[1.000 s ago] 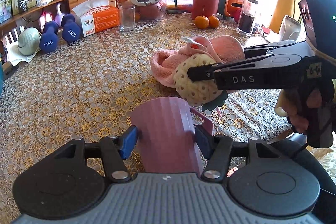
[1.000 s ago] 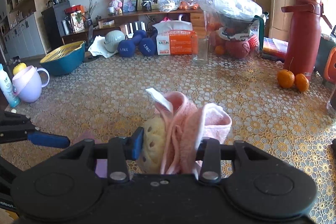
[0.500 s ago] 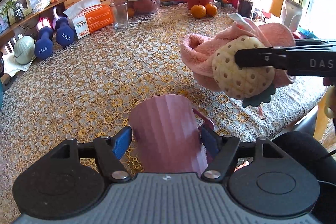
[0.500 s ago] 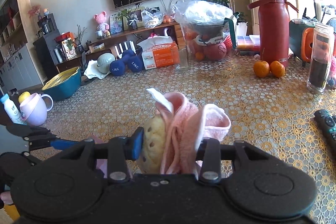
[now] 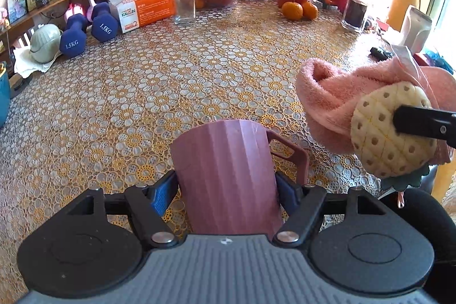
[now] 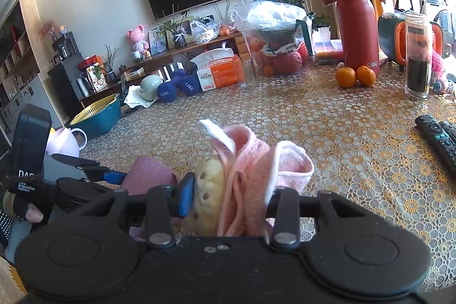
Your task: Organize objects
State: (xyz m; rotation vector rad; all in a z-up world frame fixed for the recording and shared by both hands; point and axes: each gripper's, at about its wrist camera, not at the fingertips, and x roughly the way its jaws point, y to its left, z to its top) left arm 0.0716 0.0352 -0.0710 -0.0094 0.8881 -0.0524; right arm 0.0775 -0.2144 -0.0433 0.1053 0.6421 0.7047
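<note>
While pinched between claw (image 6: 228,198) pads, pineapple towel (image 6: 256,178) aloft

I see a dusty-mauve ribbed cup (image 5: 225,175) between my left claw's (image 5: 226,190) blue pads (image 5: 161,191). At 3 o'clock: a salmon-pink towel (image 5: 327,99) with a cream pineapple charm (image 5: 384,138), brown-dotted. The desk (image 5: 142,93) wears gold-and-white floral lace. At 11 o'clock, 2 navy dumbbells (image 5: 88,30); at 1 o'clock, 2 orange tangerines (image 5: 299,10).

left gripper (image 5: 225,190) and right gripper (image 6: 228,197) jaws both clamped, loaded.
</note>
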